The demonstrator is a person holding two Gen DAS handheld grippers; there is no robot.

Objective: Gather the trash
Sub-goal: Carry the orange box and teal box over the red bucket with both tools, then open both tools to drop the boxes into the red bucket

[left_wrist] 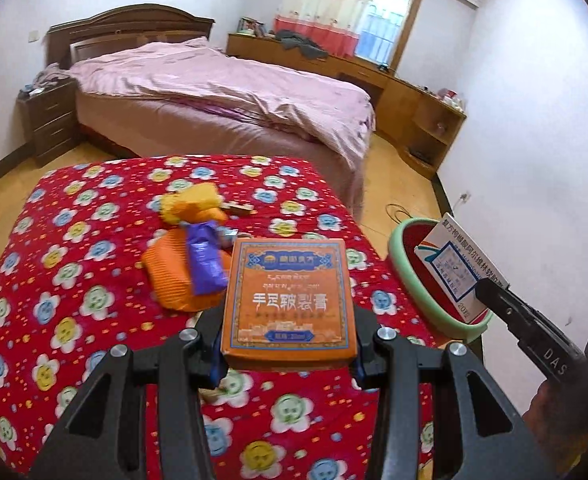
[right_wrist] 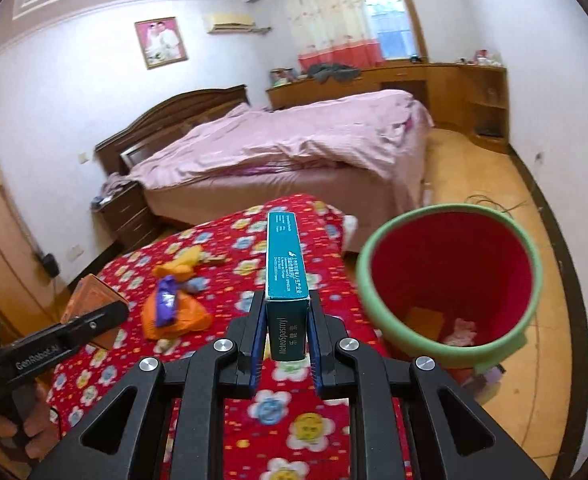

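My left gripper (left_wrist: 287, 320) is shut on a flat orange box (left_wrist: 287, 280), held face up above the table's red flowered cloth (left_wrist: 73, 280). My right gripper (right_wrist: 286, 312) is shut on a narrow teal medicine box (right_wrist: 285, 264), held on edge just left of the bin. The red bin with a green rim (right_wrist: 446, 210) stands on the floor at the table's right edge; a brown piece and pink tissue lie in it. In the left wrist view that box (left_wrist: 454, 268) hangs over the bin's rim (left_wrist: 398, 248). Orange wrappers (right_wrist: 173, 316) and a purple wrapper (left_wrist: 203, 264) lie on the cloth.
A bed with a pink cover (left_wrist: 221, 92) stands beyond the table, with a dark nightstand (left_wrist: 47, 116) to its left. Wooden cabinets (left_wrist: 426, 116) line the far wall under the window. A cable (right_wrist: 494, 202) lies on the wooden floor behind the bin.
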